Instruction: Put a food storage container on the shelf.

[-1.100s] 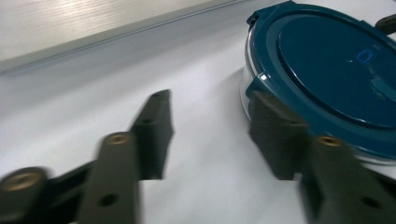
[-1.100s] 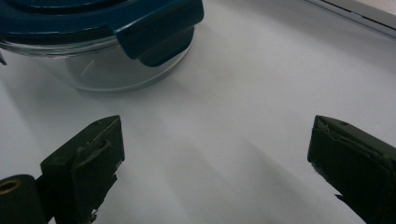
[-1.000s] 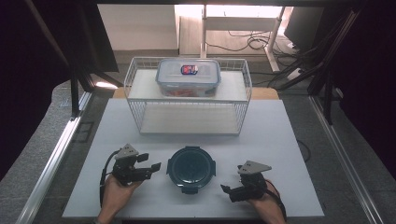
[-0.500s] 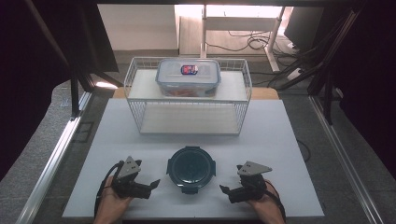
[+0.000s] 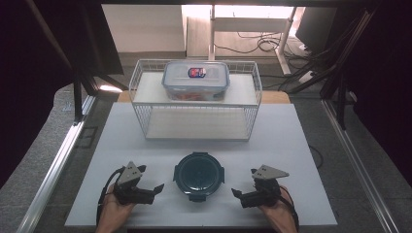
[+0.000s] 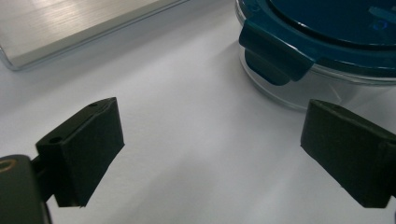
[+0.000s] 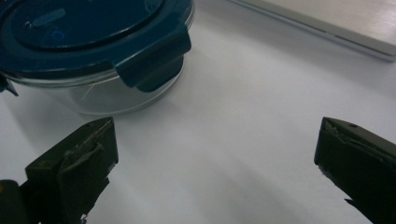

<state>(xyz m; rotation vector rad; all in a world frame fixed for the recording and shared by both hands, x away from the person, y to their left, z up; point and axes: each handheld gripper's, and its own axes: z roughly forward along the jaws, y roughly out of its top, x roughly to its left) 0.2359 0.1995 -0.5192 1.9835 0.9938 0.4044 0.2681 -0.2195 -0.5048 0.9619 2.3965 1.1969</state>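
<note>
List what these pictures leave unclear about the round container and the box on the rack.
- Round container: contents hidden by its dark blue lid, high view.
- Its far side: cut off by the frame edge, left gripper view.
- Box on the rack: label too small to read, high view.

overhead forward, claw cameras near container [image 5: 198, 173]

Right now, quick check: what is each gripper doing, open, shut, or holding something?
Left gripper: open, holding nothing; its jaws have just been opening, beside the round container.
Right gripper: open, holding nothing.
</note>
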